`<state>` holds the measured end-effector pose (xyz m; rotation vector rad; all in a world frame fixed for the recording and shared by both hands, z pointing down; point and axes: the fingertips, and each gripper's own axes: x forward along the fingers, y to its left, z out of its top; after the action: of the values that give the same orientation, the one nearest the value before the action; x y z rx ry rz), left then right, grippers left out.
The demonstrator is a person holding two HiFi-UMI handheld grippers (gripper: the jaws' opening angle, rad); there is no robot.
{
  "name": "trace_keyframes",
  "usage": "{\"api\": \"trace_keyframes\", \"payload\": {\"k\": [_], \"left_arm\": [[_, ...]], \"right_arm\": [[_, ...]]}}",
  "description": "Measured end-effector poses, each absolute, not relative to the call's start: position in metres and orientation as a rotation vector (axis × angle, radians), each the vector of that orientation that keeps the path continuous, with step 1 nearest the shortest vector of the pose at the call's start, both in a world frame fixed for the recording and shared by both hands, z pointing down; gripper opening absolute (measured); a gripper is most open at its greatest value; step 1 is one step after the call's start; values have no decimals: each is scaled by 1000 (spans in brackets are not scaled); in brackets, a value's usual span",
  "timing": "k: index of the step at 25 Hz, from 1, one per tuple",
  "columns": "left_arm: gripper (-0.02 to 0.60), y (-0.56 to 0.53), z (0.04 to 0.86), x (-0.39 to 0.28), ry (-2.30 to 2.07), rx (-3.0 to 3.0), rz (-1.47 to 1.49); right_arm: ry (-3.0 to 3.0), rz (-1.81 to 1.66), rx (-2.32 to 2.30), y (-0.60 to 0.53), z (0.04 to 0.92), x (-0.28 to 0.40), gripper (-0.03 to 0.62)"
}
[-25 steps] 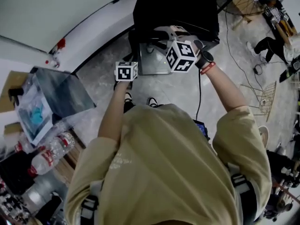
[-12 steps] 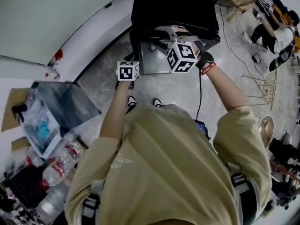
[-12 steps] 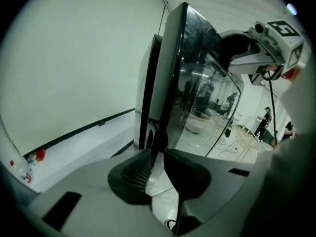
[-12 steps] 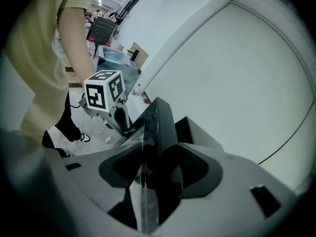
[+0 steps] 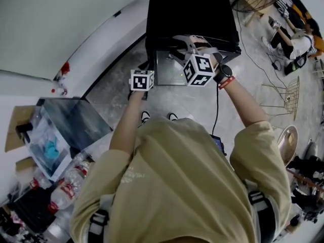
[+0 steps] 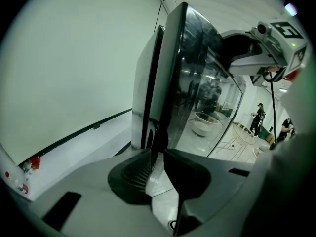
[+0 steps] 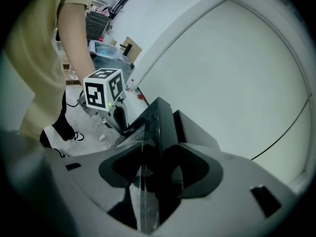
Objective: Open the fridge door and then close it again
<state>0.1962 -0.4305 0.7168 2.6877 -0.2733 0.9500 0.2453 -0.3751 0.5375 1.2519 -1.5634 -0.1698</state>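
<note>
While we face the black fridge (image 5: 191,14) at the far centre, we note the left gripper (image 6: 157,164) pinching its glass door (image 6: 197,83) at the left edge and the right gripper (image 7: 148,174), jaws wider, clamped on the door further right.

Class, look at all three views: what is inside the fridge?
Its contents cannot be seen. The black top of the fridge hides the inside from above, and the glass door shows only reflections.
</note>
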Motion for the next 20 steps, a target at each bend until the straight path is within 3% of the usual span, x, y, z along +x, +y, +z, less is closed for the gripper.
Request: {"api": "trace_keyframes", "payload": {"k": [20], "left_arm": [[89,-439,706,214,-191,2733,985]], "right_arm": [[-1512,-146,1299,-382,535,259,238]]}}
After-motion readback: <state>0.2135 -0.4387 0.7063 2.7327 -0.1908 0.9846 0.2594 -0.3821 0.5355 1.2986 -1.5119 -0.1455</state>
